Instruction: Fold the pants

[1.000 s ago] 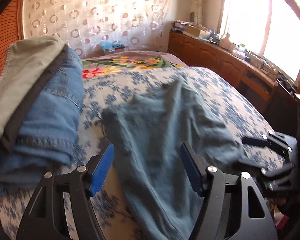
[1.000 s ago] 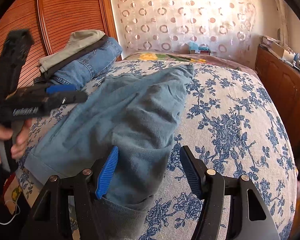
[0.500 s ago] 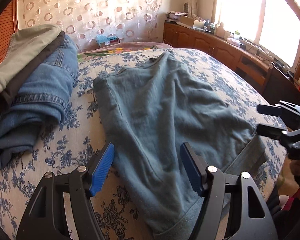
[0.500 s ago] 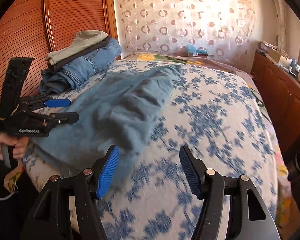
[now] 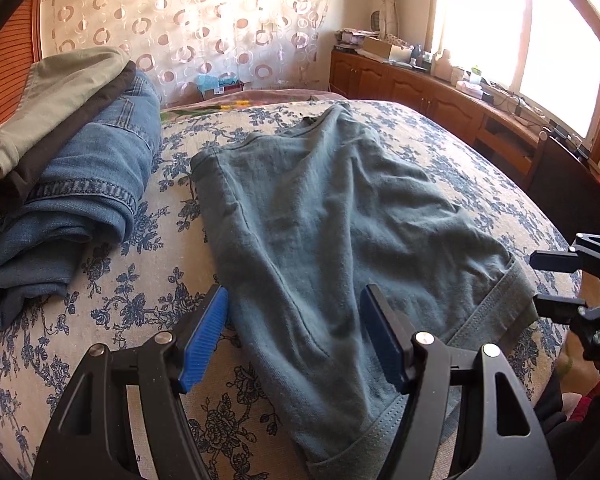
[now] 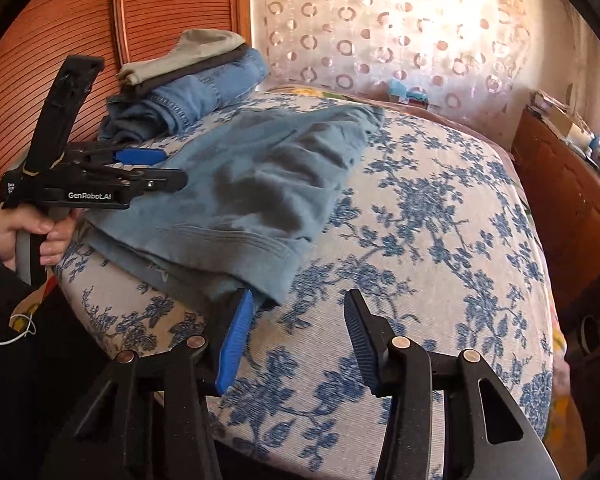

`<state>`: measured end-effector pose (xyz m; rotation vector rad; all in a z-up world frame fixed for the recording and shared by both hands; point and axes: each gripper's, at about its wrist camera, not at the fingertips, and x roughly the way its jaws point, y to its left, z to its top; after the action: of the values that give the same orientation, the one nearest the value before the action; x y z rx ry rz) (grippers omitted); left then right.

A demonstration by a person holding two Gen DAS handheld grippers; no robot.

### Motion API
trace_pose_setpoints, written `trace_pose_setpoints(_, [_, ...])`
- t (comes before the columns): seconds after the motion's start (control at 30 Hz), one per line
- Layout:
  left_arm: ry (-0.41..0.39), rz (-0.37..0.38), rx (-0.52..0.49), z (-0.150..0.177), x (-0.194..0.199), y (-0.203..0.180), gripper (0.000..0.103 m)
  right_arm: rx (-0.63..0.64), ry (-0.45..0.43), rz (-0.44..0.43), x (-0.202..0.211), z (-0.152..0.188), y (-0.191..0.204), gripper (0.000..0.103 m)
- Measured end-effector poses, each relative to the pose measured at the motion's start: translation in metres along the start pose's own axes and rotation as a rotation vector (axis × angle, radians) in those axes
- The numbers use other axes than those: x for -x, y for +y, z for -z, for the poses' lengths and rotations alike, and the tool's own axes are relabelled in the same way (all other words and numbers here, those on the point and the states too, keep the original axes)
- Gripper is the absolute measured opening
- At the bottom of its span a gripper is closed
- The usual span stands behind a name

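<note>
Both grippers' fingers apart, right gripper (image 6: pixel 296 344) closing, empty; pants (image 5: pixel 340 240) hem cut off.

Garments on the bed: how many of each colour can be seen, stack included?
Teal pants, spread flat: 1
Blue denim jeans, bottom of the stack: 1
Dark garment, middle of the stack: 1
Beige-green garment, top of the stack: 1
Total: 4

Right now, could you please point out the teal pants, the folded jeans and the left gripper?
teal pants (image 5: pixel 340 216): left wrist view, middle of fabric.
folded jeans (image 5: pixel 88 184): left wrist view, top fold.
left gripper (image 6: pixel 156 168): right wrist view, between fingertips.
</note>
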<state>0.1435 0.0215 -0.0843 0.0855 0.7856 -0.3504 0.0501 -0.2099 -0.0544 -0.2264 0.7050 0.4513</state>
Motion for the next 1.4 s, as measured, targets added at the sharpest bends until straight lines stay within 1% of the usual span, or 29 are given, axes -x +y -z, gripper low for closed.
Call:
trace_pose_setpoints(0.03, [-0.001, -0.001, 0.001, 0.000, 0.000, 0.000, 0.069, 0.002, -0.002, 0.000, 0.000, -0.001, 0.002, 0.047])
trace_pose_setpoints(0.13, [-0.005, -0.004, 0.003, 0.000, 0.000, 0.000, 0.069, 0.007, 0.000, -0.005, -0.005, -0.004, 0.007, 0.039])
trace_pose_setpoints(0.2, [-0.011, -0.004, 0.005, 0.000, 0.002, 0.000, 0.069, 0.023, -0.007, -0.003, -0.006, -0.005, 0.014, 0.027])
trace_pose_setpoints(0.23, [-0.013, -0.006, 0.007, 0.001, 0.002, 0.000, 0.069, 0.031, -0.012, -0.002, -0.006, -0.005, 0.016, 0.025])
trace_pose_setpoints(0.3, [-0.014, -0.008, 0.007, 0.001, 0.003, 0.000, 0.069, 0.039, -0.020, 0.004, -0.006, -0.007, 0.020, 0.016])
trace_pose_setpoints(0.33, [-0.015, -0.006, 0.006, 0.001, 0.003, 0.000, 0.069, 0.040, -0.024, 0.009, -0.006, -0.007, 0.020, 0.013])
trace_pose_setpoints(0.43, [-0.017, -0.004, 0.003, 0.002, 0.003, 0.000, 0.069, 0.026, -0.024, 0.029, -0.008, -0.010, 0.014, 0.011])
trace_pose_setpoints(0.53, [-0.020, -0.004, 0.006, 0.002, 0.004, 0.000, 0.069, -0.006, -0.013, 0.011, -0.010, -0.011, 0.008, 0.011])
trace_pose_setpoints(0.57, [-0.020, -0.005, 0.006, 0.001, 0.004, 0.000, 0.069, -0.005, -0.012, 0.008, -0.010, -0.012, 0.008, 0.005])
trace_pose_setpoints(0.6, [-0.022, -0.006, 0.005, 0.002, 0.004, 0.000, 0.069, 0.000, -0.008, -0.002, -0.010, -0.012, 0.009, 0.003])
trace_pose_setpoints(0.8, [-0.023, -0.005, -0.001, 0.002, 0.006, -0.001, 0.069, -0.011, -0.008, -0.060, 0.005, -0.011, 0.007, 0.002])
trace_pose_setpoints(1.07, [-0.022, -0.006, 0.003, 0.002, 0.006, -0.001, 0.069, -0.016, -0.008, -0.112, 0.031, -0.003, 0.006, 0.001])
trace_pose_setpoints(1.17, [-0.019, -0.007, 0.001, 0.002, 0.005, -0.002, 0.069, -0.016, 0.015, -0.117, 0.031, 0.003, 0.008, 0.001])
trace_pose_setpoints(1.27, [-0.020, -0.006, 0.000, 0.001, 0.005, -0.002, 0.069, -0.028, 0.035, -0.092, 0.026, 0.006, 0.004, 0.002])
trace_pose_setpoints(1.4, [-0.031, -0.019, 0.003, 0.001, 0.006, -0.002, 0.069, -0.041, 0.023, -0.100, 0.031, 0.005, 0.004, 0.003])
